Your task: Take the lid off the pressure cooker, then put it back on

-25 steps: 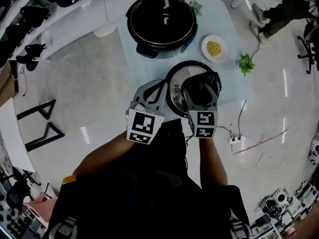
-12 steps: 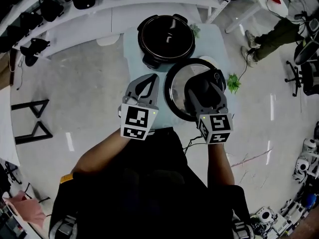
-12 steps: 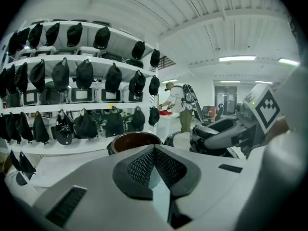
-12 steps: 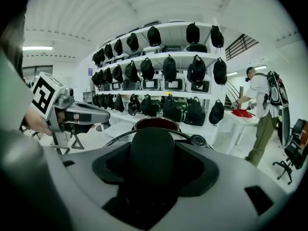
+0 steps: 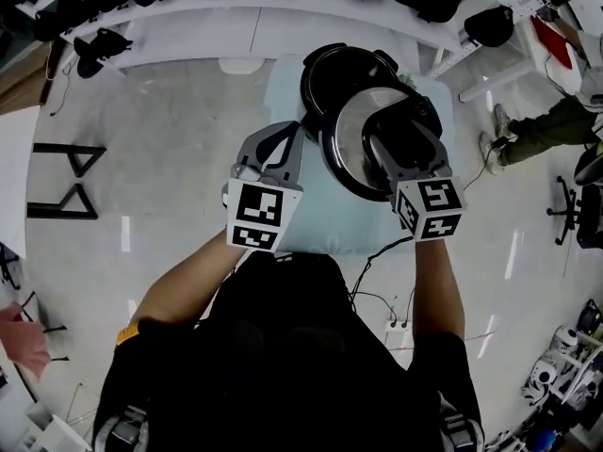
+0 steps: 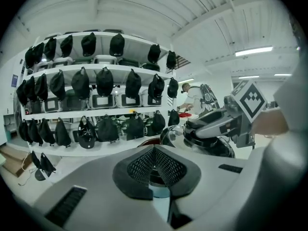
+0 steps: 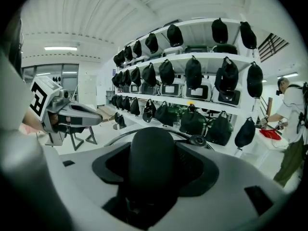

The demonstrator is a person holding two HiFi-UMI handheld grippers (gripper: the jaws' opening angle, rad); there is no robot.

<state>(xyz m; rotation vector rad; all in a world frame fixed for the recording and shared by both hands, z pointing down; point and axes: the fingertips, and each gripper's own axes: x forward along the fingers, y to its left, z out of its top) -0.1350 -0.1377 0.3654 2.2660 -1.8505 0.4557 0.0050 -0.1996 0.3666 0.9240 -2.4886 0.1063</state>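
The black pressure cooker pot (image 5: 325, 64) stands at the far end of the pale table (image 5: 325, 224). Its lid (image 5: 350, 149), steel with a black rim and black handle (image 7: 151, 160), hangs tilted over the pot's near side and hides part of it. My right gripper (image 5: 400, 139) is shut on that handle, which fills the gap between its jaws (image 7: 151, 170). To the left of the lid my left gripper (image 5: 287, 132) is shut with nothing in it, its ribbed pads (image 6: 155, 163) pressed together. From the left gripper view the lid (image 6: 211, 146) shows at the right.
White shelves (image 5: 236, 12) with several black bags run behind the table. A black metal frame (image 5: 61, 182) stands on the floor at the left. A person (image 5: 551, 121) is at the right. A cable (image 5: 377, 262) hangs off the table's near edge.
My right gripper has carried the lid away from me, from beside the pot to over its near side. The left gripper moved along at its left, still shut.
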